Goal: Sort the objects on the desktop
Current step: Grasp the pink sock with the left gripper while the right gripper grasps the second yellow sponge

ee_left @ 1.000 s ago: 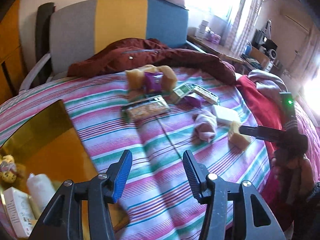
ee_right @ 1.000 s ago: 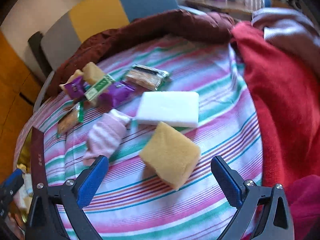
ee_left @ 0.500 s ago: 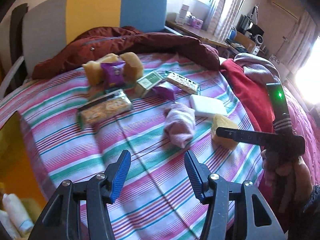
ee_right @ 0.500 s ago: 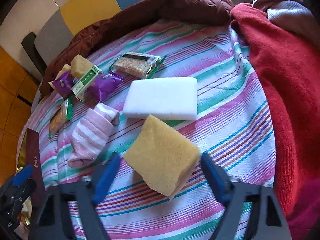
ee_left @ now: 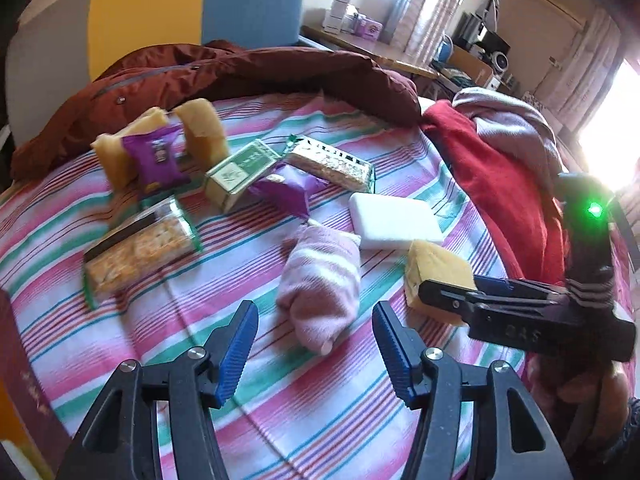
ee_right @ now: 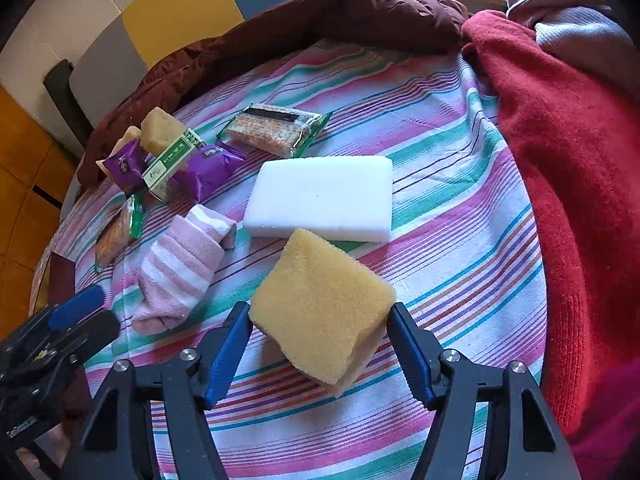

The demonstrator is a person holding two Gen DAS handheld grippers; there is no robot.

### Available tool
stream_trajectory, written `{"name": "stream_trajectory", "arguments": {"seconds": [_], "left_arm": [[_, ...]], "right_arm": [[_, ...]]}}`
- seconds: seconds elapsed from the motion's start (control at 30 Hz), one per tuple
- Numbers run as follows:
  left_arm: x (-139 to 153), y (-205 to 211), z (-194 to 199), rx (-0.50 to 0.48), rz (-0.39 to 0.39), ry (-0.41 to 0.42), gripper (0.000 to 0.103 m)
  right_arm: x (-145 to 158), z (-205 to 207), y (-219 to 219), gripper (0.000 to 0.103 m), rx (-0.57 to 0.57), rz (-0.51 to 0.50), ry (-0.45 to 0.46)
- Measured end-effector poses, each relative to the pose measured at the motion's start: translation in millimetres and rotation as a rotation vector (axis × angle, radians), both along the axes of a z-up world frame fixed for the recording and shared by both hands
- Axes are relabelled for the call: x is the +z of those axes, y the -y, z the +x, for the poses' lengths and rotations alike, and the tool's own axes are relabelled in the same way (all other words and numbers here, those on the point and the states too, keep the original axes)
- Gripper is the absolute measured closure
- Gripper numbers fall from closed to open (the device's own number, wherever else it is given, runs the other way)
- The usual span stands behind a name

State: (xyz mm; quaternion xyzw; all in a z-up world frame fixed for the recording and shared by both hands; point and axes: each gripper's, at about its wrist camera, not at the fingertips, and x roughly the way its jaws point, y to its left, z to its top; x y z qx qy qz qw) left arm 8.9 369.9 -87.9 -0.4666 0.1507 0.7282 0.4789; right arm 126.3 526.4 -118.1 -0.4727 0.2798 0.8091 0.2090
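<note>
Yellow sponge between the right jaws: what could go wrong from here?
1. The right gripper is closing on the yellow sponge at its corners, so the soft sponge may twist or slip out.
2. The sponge touches the white foam block, which a lift could nudge.
3. The left gripper, jaws opening, nears the pink sock beside the right one; they could bump.

Daylight floods in from the window on the right, blown out to white glare, while the striped cloth sits bright, slightly motion-blurred, and bent toward dark fisheye corners.
</note>
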Motion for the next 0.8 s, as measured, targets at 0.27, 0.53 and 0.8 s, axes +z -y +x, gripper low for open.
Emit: {"name": "stream_trajectory", "arguments": {"seconds": [0.27, 0.53, 0.8], "left_arm": [[-18, -29, -9, -0.026, -0.046, 0.001, 0.043], [-40, -45, -8, -0.026, -0.071, 0.003, 0.049], [-37, -36, 1, 0.002, -0.05, -0.057, 0.065]], "right_arm": [[6, 0, -3, 0.034, -0.007, 0.011, -0.025], [8, 2, -7, 0.034, -0.008, 0.008, -0.04], [10, 0, -5, 0.034, 0.01, 0.019, -0.046]]}}
